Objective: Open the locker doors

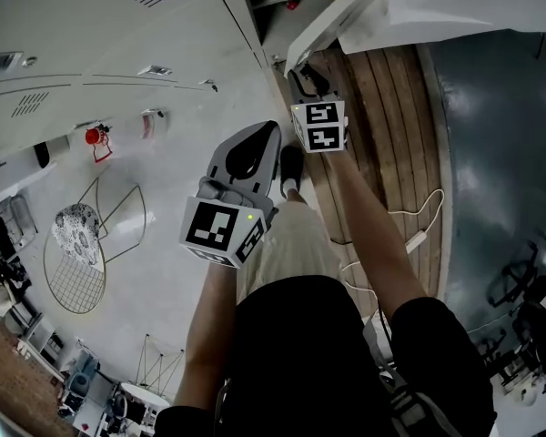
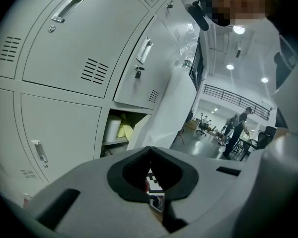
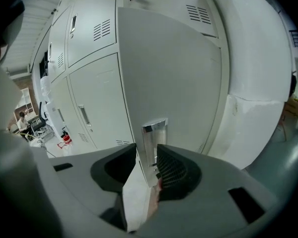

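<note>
Locker door, pale grey metal [image 3: 169, 73]: your right claw [image 3: 147, 155] straddles its edge at the chrome handle [image 3: 154, 133], pads released, likely to swing it wider. Your left claw [image 2: 150, 150] is clenched empty, parked clear.

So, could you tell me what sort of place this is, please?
Probably a locker area beside an open workshop or lab hall: a bank of pale grey metal lockers, people standing further back, and round ceiling lights.

Two tools [image 1: 251, 149] [image 1: 308, 78], one open locker door [image 3: 174, 83], and one chrome handle [image 3: 153, 142] on it.
</note>
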Action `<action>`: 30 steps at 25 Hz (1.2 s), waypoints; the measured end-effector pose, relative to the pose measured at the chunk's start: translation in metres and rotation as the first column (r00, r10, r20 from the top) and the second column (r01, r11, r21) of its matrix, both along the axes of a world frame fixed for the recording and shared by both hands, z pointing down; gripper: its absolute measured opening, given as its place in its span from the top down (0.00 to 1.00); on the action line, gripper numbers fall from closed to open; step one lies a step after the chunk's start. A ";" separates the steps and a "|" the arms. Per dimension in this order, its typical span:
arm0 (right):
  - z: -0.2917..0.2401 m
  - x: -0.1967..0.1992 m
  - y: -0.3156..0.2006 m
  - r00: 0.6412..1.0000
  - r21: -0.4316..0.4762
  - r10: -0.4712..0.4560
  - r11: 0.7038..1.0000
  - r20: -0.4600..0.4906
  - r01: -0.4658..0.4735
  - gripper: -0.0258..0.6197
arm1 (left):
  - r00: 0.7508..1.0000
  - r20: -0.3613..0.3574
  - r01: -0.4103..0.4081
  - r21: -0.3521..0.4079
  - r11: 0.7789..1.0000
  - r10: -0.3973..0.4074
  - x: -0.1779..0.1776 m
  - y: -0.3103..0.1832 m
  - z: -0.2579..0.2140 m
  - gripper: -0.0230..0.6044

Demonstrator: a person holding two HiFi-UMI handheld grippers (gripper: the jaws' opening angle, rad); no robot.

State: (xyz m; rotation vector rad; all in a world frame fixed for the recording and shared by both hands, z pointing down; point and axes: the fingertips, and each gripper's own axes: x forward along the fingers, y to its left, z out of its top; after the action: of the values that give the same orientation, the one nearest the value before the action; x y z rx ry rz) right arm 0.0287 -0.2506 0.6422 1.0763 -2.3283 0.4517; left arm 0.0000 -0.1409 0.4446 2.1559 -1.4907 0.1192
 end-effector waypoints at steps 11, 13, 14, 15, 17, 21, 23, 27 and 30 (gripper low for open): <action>-0.002 0.045 0.022 0.998 -0.011 0.058 0.998 -0.029 -0.059 0.81 | 0.997 -0.002 -0.075 0.025 0.997 0.075 0.031 0.001 -0.010 0.93; -0.001 0.054 0.025 0.997 -0.012 0.072 0.997 -0.036 -0.072 0.83 | 0.996 -0.003 -0.088 0.029 0.996 0.088 0.037 0.001 -0.011 0.93; -0.001 0.058 0.027 0.996 -0.013 0.079 0.997 -0.038 -0.079 0.84 | 0.996 -0.004 -0.094 0.030 0.995 0.094 0.040 0.001 -0.011 0.93; -0.001 0.062 0.028 0.996 -0.014 0.086 0.996 -0.038 -0.086 0.84 | 0.995 -0.006 -0.100 0.030 0.994 0.101 0.043 0.001 -0.012 0.93; -0.002 0.069 0.029 0.994 -0.016 0.098 0.995 -0.038 -0.099 0.85 | 0.993 -0.009 -0.113 0.032 0.993 0.114 0.049 0.002 -0.013 0.93; -0.001 0.085 0.032 0.991 -0.017 0.120 0.993 -0.051 -0.121 0.87 | 0.991 -0.011 -0.133 0.040 0.990 0.133 0.057 -0.001 -0.016 0.93; -0.002 0.093 0.033 0.989 -0.017 0.137 0.990 -0.053 -0.138 0.87 | 0.990 -0.011 -0.140 0.042 0.989 0.141 0.061 -0.002 -0.017 0.93; -0.002 0.110 0.034 0.983 -0.022 0.178 0.984 -0.051 -0.179 0.89 | 0.988 -0.008 -0.152 0.043 0.987 0.152 0.069 -0.004 -0.017 0.93; -0.002 0.124 0.035 0.977 -0.023 0.204 0.978 -0.054 -0.205 0.91 | 0.986 -0.009 -0.163 0.042 0.986 0.164 0.076 -0.004 -0.018 0.93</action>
State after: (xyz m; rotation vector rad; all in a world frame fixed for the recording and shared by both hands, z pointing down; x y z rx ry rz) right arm 0.1532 -0.2161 0.6401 1.3050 -2.1690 0.5257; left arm 0.0762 -0.1450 0.4265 2.3063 -1.3182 0.1325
